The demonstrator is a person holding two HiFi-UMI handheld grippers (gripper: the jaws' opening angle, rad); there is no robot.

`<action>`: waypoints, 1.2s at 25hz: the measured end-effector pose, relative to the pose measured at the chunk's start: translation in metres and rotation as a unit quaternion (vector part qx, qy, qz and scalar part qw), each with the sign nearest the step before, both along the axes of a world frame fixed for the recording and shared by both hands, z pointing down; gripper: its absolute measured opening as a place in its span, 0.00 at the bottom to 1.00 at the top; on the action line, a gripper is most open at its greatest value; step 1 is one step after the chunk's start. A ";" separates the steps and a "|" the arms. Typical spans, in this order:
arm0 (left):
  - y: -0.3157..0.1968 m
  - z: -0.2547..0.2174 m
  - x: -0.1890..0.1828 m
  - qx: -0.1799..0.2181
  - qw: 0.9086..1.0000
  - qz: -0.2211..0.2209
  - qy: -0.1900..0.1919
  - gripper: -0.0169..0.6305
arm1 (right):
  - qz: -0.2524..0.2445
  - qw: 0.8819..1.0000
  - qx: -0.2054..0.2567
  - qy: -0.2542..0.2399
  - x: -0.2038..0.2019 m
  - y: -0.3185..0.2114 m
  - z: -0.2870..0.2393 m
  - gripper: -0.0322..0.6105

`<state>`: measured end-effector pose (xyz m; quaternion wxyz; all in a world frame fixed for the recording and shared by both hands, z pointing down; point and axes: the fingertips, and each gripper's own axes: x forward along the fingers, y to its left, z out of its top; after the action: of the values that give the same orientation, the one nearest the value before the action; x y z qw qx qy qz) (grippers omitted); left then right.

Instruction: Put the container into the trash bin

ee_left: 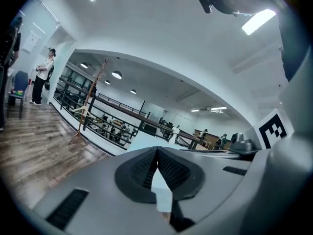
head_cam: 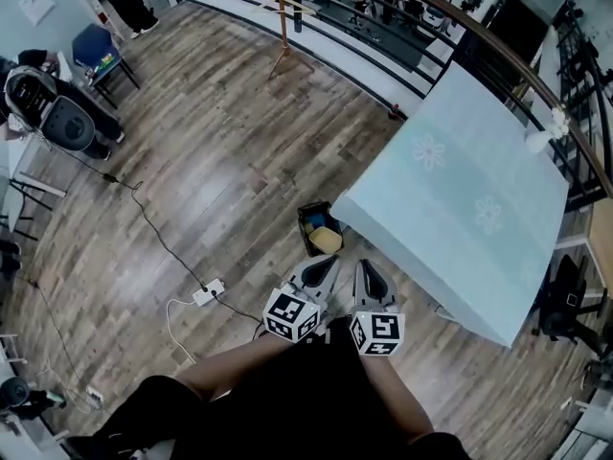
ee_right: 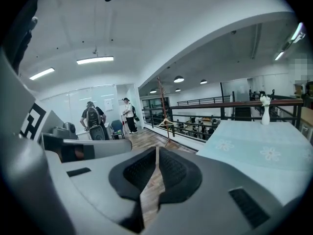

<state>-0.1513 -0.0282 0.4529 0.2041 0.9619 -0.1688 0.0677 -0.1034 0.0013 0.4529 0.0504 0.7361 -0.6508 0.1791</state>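
Observation:
A small black trash bin (head_cam: 320,226) stands on the wooden floor by the near corner of the table (head_cam: 460,190). Inside it lie a yellowish item (head_cam: 328,241) and something blue; I cannot tell which is the container. My left gripper (head_cam: 328,266) and right gripper (head_cam: 370,270) hang side by side close to my body, just short of the bin. In the left gripper view the left gripper (ee_left: 156,152) has its jaws pressed together with nothing between them. The right gripper (ee_right: 156,151) is likewise shut and empty, and neither gripper view shows the bin.
The table wears a light blue cloth and carries a white vase (head_cam: 542,140) at its far edge. A power strip (head_cam: 208,292) and cables lie on the floor to the left. A wooden coat stand (head_cam: 283,27) and a railing (head_cam: 383,27) stand beyond. People and chairs are far left.

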 end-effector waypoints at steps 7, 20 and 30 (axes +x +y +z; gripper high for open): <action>0.031 -0.057 0.048 0.053 0.998 -0.012 0.033 0.05 | 0.026 0.997 0.068 0.038 0.055 0.033 -0.061 0.12; 0.126 -0.077 0.204 0.101 0.989 0.080 0.076 0.05 | 0.143 0.984 0.071 0.076 0.198 0.144 -0.070 0.11; 0.225 -0.077 0.303 0.100 0.970 0.204 0.085 0.05 | 0.266 0.958 0.059 0.086 0.278 0.252 -0.069 0.11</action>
<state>0.1517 0.1972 0.3757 0.1024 0.9938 0.0435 0.0085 0.1743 0.2532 0.3837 0.0135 0.8969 -0.4343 0.0828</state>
